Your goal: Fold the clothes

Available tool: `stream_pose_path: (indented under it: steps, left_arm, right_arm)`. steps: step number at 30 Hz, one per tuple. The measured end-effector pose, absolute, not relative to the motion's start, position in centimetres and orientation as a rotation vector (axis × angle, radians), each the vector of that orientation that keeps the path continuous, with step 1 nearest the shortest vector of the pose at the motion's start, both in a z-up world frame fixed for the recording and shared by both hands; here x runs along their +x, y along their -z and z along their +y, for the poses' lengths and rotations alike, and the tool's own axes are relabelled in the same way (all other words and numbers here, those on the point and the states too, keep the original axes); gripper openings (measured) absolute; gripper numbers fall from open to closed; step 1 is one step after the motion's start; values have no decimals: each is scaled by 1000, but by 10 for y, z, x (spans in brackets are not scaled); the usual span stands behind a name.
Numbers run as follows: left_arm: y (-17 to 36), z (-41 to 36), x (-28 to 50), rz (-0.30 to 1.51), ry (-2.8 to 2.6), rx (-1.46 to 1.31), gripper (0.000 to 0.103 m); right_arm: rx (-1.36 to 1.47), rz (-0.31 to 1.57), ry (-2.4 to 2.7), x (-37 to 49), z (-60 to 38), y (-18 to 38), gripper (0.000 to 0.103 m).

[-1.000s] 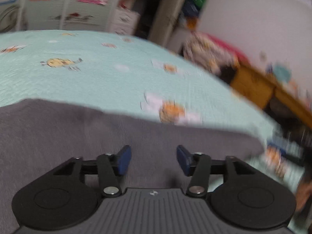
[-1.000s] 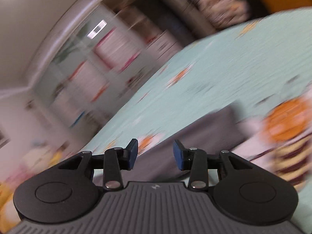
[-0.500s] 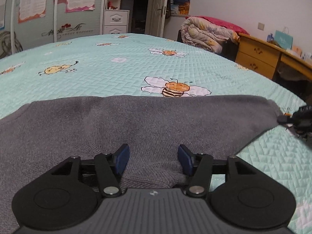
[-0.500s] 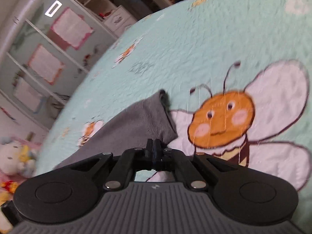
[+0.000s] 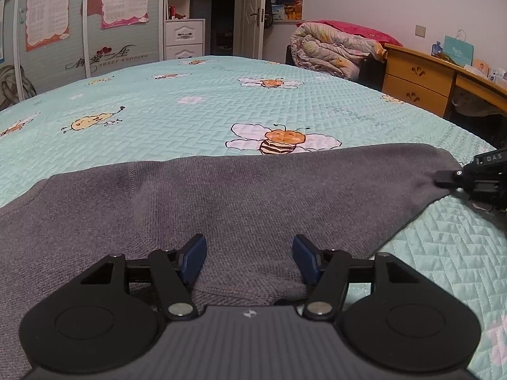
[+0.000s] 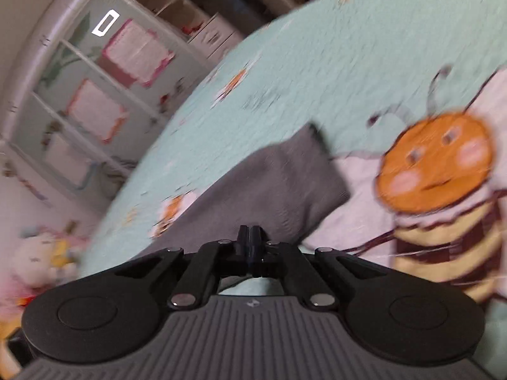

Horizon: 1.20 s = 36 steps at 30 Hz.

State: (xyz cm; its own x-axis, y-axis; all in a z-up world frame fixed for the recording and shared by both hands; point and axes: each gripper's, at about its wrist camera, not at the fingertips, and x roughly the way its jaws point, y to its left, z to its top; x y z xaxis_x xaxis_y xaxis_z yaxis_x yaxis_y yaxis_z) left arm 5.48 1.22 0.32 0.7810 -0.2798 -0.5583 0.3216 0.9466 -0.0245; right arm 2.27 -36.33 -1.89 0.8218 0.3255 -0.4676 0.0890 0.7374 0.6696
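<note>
Grey garment (image 5: 253,202) spread on bee-print quilt (image 5: 190,107); right gripper (image 6: 250,237) clamped on its corner; left gripper (image 5: 248,256) wide open, empty, over near hem; step: likely corner fold; next needs left pinch

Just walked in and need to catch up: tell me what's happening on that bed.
A person with a handheld gripper in each hand is folding a grey garment spread on a teal bee-print bedspread. The right gripper is shut on the garment's far corner, seen at the right edge of the left wrist view. The left gripper hangs open over the near edge, with cloth between its fingers but not pinched. No fold is visible yet.
</note>
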Motion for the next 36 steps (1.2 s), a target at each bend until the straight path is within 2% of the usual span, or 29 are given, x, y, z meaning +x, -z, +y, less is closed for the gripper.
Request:
stream_pose_path:
  steps: [1, 4, 5, 6, 7, 8, 9, 10, 12, 13, 14, 16, 18, 22, 23, 24, 26, 31, 36]
  left_arm:
    - [-3, 11, 54, 590, 323, 78, 64]
    - [-3, 8, 53, 586, 311, 99, 66]
    - [-3, 6, 53, 584, 306, 107, 66]
    - [-3, 5, 52, 581, 298, 115, 68]
    - [-3, 3, 52, 580, 285, 124, 71]
    - [-3, 2, 52, 578, 272, 134, 74]
    - [-3, 0, 52, 576, 251, 146, 80]
    - [-5, 2, 49, 577, 227, 133, 89]
    - [-11, 7, 41, 584, 180, 93, 97]
    - [-14, 10, 37, 587, 156, 73, 97]
    - [-17, 13, 33, 590, 133, 54, 96]
    - [-23, 18, 25, 596, 86, 14, 89]
    - [-36, 44, -7, 602, 85, -172, 88]
    - [-58, 89, -98, 587, 83, -248, 88]
    - [-61, 104, -122, 582, 93, -267, 88]
    - [-62, 119, -146, 584, 87, -282, 88]
    - [-64, 145, -187, 584, 50, -302, 88]
    - [-62, 216, -270, 531, -117, -431, 89]
    - [-59, 279, -310, 449, -272, -599, 89]
  right_arm:
    - [705, 600, -135, 21, -357, 12, 6]
    - [723, 552, -284, 22, -333, 4, 26]
    - [761, 543, -331, 26, -331, 9, 37]
    - [773, 551, -317, 29, -333, 19, 42]
    - [785, 558, -303, 32, -334, 30, 32]
    - [810, 560, -283, 34, -338, 39, 7]
    - [880, 543, -246, 34, -348, 44, 0]
    - [939, 523, -206, 33, -357, 48, 0]
    - [909, 499, -135, 30, -355, 46, 0]
    - [872, 496, -105, 29, -351, 43, 0]
    - [831, 495, -78, 29, -346, 40, 0]
    - [724, 513, -40, 32, -329, 32, 0]
    - [649, 534, -18, 33, -323, 26, 0]
    - [607, 583, 13, 18, -305, 16, 3]
    - [602, 595, 21, 11, -299, 12, 10]
    - [597, 608, 29, 4, -293, 9, 26]
    - [600, 613, 28, -21, -278, 0, 36]
    - [584, 618, -98, -91, -208, -25, 36]
    - [422, 672, -375, -156, -100, -45, 37]
